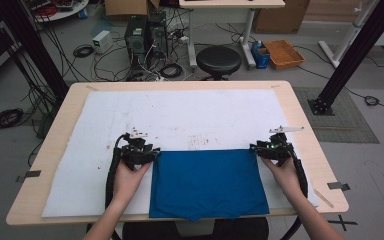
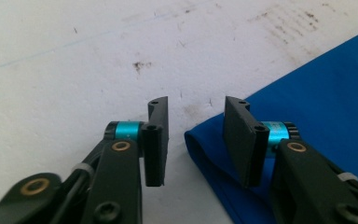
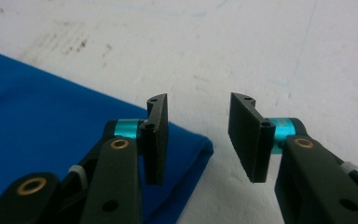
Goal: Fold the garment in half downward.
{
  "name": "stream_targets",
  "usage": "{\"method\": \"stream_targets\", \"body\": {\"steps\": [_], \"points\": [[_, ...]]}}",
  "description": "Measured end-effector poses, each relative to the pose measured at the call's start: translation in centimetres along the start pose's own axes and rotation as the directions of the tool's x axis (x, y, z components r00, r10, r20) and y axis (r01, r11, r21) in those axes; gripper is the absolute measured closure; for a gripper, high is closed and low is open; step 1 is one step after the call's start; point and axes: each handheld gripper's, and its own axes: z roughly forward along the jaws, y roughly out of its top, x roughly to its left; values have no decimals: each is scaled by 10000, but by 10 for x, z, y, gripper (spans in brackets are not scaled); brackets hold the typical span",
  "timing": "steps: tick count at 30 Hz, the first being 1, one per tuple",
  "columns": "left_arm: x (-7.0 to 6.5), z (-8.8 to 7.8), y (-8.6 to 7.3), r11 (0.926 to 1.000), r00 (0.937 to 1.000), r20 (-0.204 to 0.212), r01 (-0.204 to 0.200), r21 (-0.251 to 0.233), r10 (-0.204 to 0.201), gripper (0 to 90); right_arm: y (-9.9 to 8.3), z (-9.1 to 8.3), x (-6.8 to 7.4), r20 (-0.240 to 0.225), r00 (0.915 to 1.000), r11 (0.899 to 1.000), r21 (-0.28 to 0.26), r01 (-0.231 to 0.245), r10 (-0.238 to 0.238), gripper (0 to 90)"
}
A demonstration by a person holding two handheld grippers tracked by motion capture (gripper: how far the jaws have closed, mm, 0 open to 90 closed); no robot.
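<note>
A blue cloth (image 1: 207, 182) lies folded flat on the near middle of the white mat (image 1: 180, 115), its front edge hanging over the table's edge. My left gripper (image 1: 142, 150) sits at the cloth's far left corner. In the left gripper view its jaws (image 2: 196, 105) stand open, with the folded corner of the cloth (image 2: 317, 93) on the mat between them and the pads off it. My right gripper (image 1: 275, 147) is at the far right corner. The right gripper view shows that gripper (image 3: 198, 100) open too, one jaw over the corner of the cloth (image 3: 37, 107) and the other over bare mat.
The stained white mat covers most of the wooden table (image 1: 310, 145). Beyond the table's far edge stand a black stool (image 1: 218, 60), computer cases (image 1: 145, 35) with cables on the floor, and an orange crate (image 1: 283, 53). Black frame posts rise at both sides.
</note>
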Motion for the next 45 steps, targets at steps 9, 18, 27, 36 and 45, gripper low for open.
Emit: {"method": "stream_targets", "body": {"steps": [9, 18, 27, 36, 45], "points": [[-6, 5, -6, 9985, 9988, -32, -489, 251, 490, 856, -8, 5, 1, -242, 9980, 9971, 482, 590, -579, 868], [0, 8, 2, 9985, 9988, -162, -468, 284, 473, 875, 1, 4, 1, -77, 9952, 9952, 97, 972, -971, 877], [17, 29, 25, 9995, 9988, -401, -294, 110, 298, 874, 29, 17, -11, 139, 9917, 9918, -79, 1276, -1275, 877], [20, 36, 30, 9994, 9982, -469, -359, 20, 360, 871, 32, 29, -18, 261, 9892, 9895, 104, 1440, -1442, 866], [22, 22, 33, 9984, 9976, -600, -372, -432, 346, 618, 32, 18, -21, 298, 9898, 9898, -278, 1398, -1390, 684]]}}
